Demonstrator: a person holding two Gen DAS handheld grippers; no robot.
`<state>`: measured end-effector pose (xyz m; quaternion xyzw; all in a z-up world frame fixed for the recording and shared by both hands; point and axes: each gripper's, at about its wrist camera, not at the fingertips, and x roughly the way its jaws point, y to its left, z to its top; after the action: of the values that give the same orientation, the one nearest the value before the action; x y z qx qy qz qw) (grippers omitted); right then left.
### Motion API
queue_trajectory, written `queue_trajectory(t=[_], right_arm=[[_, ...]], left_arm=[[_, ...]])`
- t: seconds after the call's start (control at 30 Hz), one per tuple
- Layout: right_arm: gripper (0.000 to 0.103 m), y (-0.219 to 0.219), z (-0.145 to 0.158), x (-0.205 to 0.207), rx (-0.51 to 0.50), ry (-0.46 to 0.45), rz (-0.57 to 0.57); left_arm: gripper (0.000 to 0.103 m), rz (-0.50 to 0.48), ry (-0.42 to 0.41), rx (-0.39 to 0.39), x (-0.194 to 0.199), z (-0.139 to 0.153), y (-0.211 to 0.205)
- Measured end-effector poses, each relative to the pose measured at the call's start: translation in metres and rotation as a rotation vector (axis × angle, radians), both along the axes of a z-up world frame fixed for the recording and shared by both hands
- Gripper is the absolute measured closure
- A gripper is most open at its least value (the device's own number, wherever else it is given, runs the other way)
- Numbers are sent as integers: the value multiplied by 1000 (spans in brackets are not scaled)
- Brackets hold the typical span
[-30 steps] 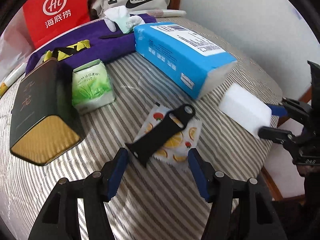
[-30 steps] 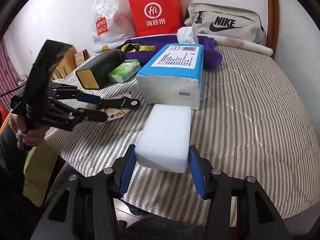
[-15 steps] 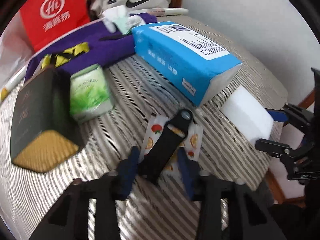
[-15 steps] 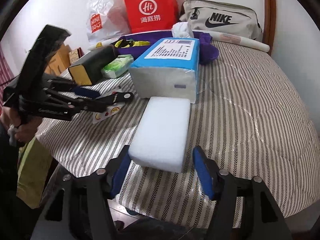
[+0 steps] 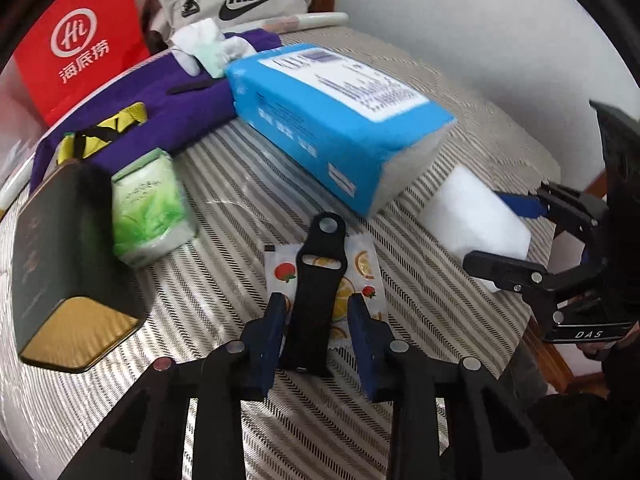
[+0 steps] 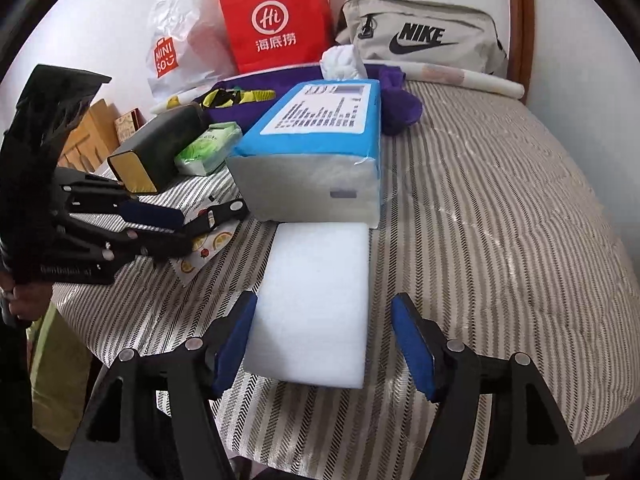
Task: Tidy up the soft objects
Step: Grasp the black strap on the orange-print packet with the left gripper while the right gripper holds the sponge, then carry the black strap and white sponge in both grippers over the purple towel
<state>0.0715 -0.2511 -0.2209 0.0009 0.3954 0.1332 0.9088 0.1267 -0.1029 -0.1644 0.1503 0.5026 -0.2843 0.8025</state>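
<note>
Our left gripper [image 5: 318,318] has just been closing around the black strap [image 5: 316,292]; our right gripper [image 6: 324,344] has been opening off the white sponge [image 6: 316,304].

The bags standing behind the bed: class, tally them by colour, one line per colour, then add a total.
Red paper bag: 1
White plastic bag: 1
Beige bag: 1
Total: 3

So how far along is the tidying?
Nothing looks sorted yet. Left claw has just been closing around the black strap, no firm grip visible; right claw has just been opening around the white sponge. Blue tissue pack, green pack, purple cloth remain.
</note>
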Motion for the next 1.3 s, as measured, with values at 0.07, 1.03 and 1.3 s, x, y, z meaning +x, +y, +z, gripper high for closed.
queue_trajectory(t=[0.07, 1.03, 1.3], right_arm=[[35, 2, -2, 1, -20, 1, -5], [52, 23, 20, -1, 0, -31, 49], [51, 25, 25, 1, -15, -22, 54]], left_arm=[[82, -13, -18, 2, -2, 1, 0], [83, 260, -52, -178, -31, 23, 83], [83, 332, -84, -211, -32, 38, 113]])
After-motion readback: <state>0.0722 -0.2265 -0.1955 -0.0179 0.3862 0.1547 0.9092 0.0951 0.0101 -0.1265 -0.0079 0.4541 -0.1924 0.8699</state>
